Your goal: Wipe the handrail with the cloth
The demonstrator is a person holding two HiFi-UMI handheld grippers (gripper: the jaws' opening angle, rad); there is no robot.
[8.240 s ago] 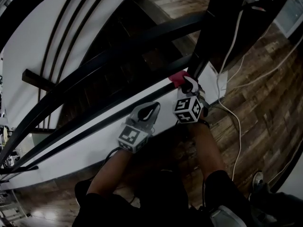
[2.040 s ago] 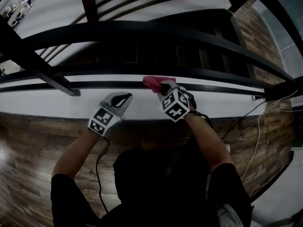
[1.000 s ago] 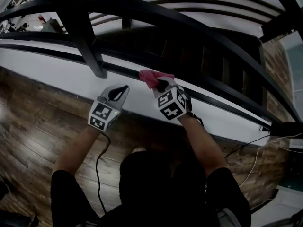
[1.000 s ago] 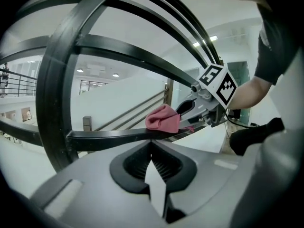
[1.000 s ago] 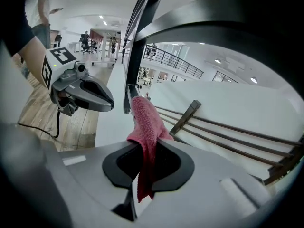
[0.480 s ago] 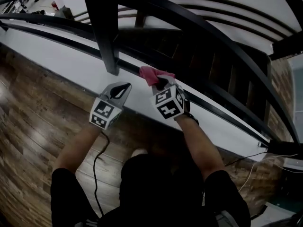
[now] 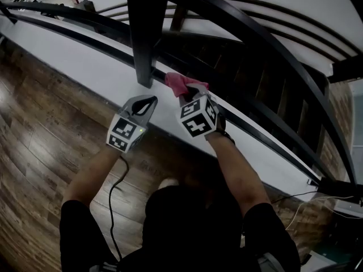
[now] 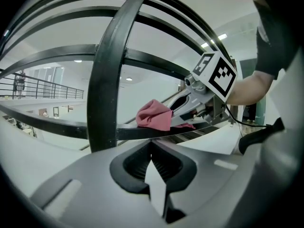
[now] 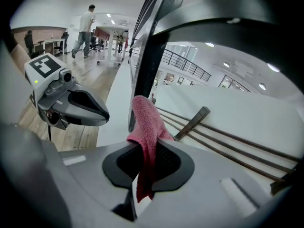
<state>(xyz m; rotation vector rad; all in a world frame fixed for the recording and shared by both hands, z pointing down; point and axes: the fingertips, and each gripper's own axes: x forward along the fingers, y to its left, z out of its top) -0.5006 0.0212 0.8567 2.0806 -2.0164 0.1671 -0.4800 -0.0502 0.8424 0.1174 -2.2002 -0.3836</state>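
- As the head view shows, the right gripper (image 7: 191, 92) presses the pink cloth (image 7: 177, 84) just beside a dark post (image 7: 144, 33), with the left gripper (image 7: 146, 102) nearby.
- Left gripper view: its jaws are pressed together on nothing, and the cloth rests on the handrail (image 8: 57, 128).
- Right gripper view: its jaws pinch the cloth, which looks soft, limp and light. A bunched fold probably holds best.

- Dark wood-plank floor (image 7: 34, 129) – fills the lower left of the head view.
- White ledge (image 7: 85, 61) running along the floor's edge.
- Dark stair treads (image 7: 227, 58) beyond it, lower down.
- A person (image 9: 86, 25) walking – far off, near desks.
- A distant balcony railing (image 8: 42, 87).
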